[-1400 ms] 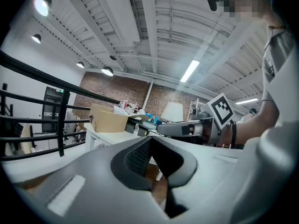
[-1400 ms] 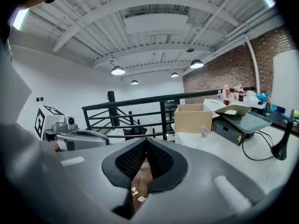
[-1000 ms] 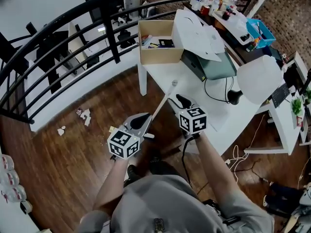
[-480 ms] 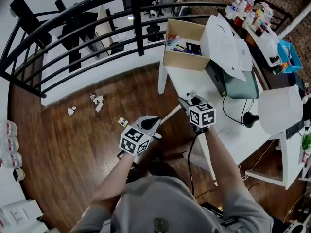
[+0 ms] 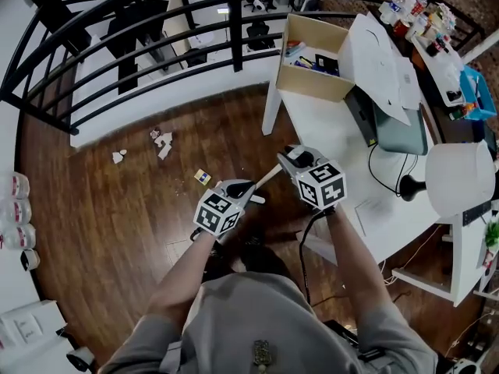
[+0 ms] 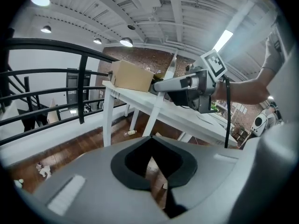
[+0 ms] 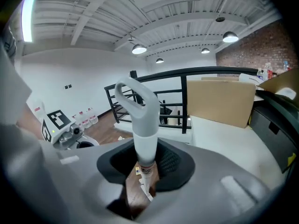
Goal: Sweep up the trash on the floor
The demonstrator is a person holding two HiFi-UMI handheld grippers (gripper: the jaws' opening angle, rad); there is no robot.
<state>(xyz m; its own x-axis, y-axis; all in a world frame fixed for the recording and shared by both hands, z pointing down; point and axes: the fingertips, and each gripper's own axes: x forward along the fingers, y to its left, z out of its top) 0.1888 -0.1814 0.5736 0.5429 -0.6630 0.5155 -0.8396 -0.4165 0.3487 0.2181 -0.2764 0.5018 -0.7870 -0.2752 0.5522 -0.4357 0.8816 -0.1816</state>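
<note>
**While the upper grip is loose, the broom (image 5: 267, 179) can twist**

Since the right tongs (image 5: 287, 160) stand half wide round the handle, having just been closing and not visibly pressing it, a stroke now could let the shaft swivel and flick light scraps under the railing (image 5: 235, 37). The left tongs (image 5: 245, 188) seem clamped tight lower on the shaft. Trash (image 5: 162, 139) lies on the floor (image 5: 117, 224), upper left of both tongs and well apart; a yellow scrap (image 5: 203, 178) sits nearer.

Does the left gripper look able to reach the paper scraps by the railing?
Probably not as it stands: the left gripper is shut on the broom handle, and the paper scraps lie well off on the floor. Nothing tall stands between, so sweeping towards them looks free.
</note>
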